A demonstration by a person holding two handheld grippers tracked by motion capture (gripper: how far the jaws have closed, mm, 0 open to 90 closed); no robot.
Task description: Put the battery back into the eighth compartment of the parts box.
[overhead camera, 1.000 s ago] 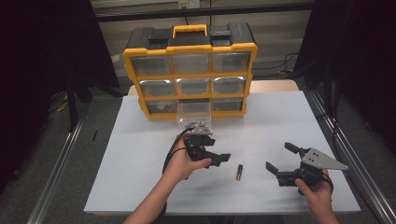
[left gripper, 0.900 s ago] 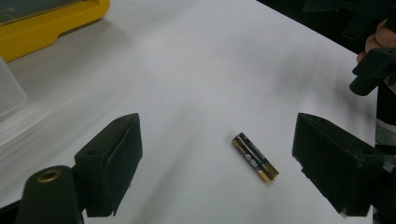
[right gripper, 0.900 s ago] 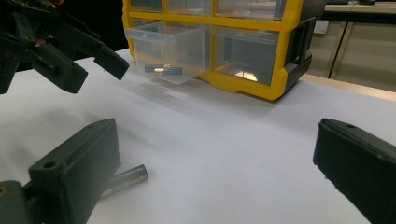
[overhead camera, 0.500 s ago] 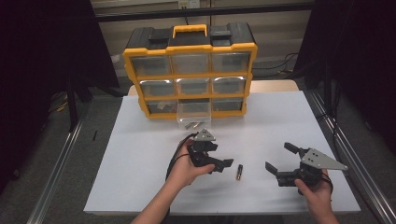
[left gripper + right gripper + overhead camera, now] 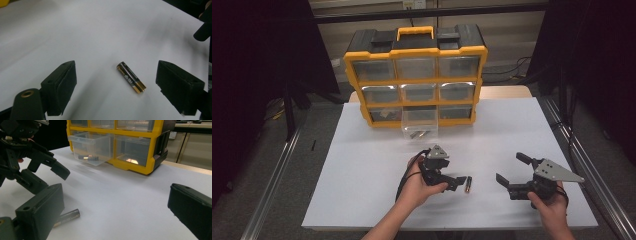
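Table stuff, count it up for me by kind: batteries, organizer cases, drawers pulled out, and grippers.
Loose battery on the table: 1
Batteries in the pulled-out drawer: at least 2, exact number hard to tell
Yellow organizer case: 1
Pulled-out drawer: 1
Grippers: 2, left gripper and right gripper
Total: at least 7

A: Where does the high view look from?

B: Above the near edge, facing forward and down over the whole worktop [image 5: 362, 150].

A: And the tool views?

B: Low and close. Both share the battery [image 5: 131, 77]; the right one faces the far organizer [image 5: 140, 157].
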